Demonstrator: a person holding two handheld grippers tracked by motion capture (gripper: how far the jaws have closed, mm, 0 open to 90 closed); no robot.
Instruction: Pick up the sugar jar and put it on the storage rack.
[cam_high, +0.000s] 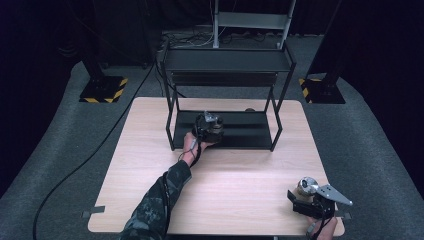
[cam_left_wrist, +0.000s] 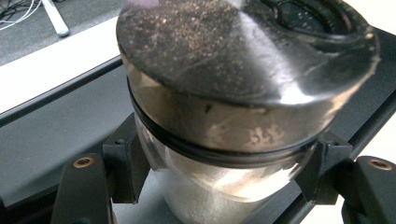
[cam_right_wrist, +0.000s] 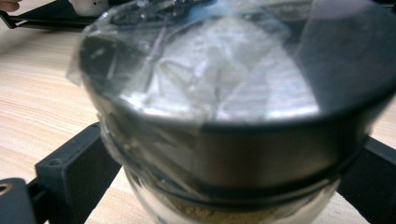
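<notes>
At the centre of the high view the left gripper (cam_high: 212, 131) reaches into the bottom shelf of the black rack (cam_high: 227, 131), which stands on the far half of the wooden table (cam_high: 240, 175). In the left gripper view its jaws pinch a glass jar (cam_left_wrist: 224, 177) just under the metal lid (cam_left_wrist: 243, 60), one pad on each side of the clear wall below the dark sealing ring. The jar seems to rest on or just above the shelf; the close view does not settle which.

At the lower right of the high view the right gripper (cam_high: 305, 197) is over the near corner of the table, and its jaws are clamped on a second jar (cam_right_wrist: 224, 154), again below the lid. That lid is covered with crinkled clear film (cam_right_wrist: 187, 70), and brownish powder shows at the bottom of the frame.

Both jars are likely rigid, smooth and breakable, with some weight from their contents. The glass is slippery, so the hold under the lid's overhang looks the safest: the rim would stop a downward slip. The film-wrapped one probably slides more readily.
</notes>
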